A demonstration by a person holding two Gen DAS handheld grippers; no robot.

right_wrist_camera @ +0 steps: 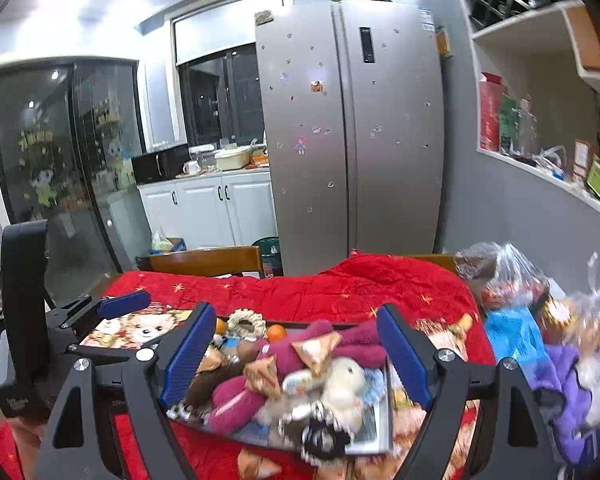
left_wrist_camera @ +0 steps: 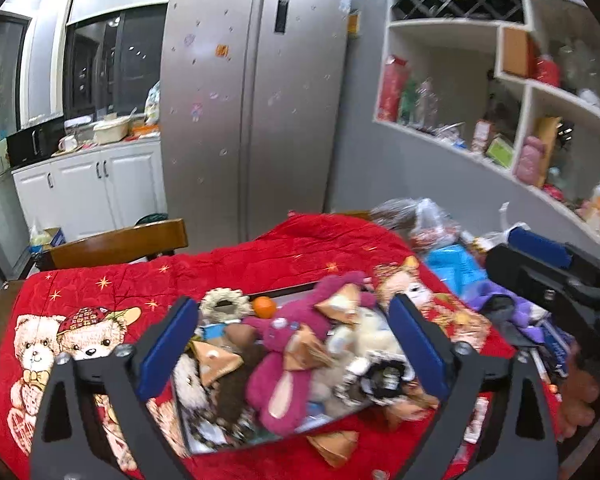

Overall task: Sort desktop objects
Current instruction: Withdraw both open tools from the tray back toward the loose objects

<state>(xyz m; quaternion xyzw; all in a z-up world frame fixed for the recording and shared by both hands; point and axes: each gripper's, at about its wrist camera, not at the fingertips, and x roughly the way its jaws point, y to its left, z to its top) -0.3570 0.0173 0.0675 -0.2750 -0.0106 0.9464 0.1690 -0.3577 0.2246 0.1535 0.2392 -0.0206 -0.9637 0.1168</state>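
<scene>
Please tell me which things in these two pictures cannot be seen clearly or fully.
- Tray contents, both views: the pink plush and white plush cover the lower layer.
- Tray near edge, left view: partly behind the left gripper fingers.
- Striped item, right view: motion blur, kind unclear.
- Bags, right view: glare hides contents.
- Purple cloth, right view: cut by the edge.

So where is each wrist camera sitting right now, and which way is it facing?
Left wrist: above the table's near edge, facing the fridge over the toy tray; own open jaws frame the tray, right gripper at right.
Right wrist: beside it, further right, same heading; own open jaws, left gripper at left.
Shared: tray, pink plush, orange, red cloth, fridge.
</scene>
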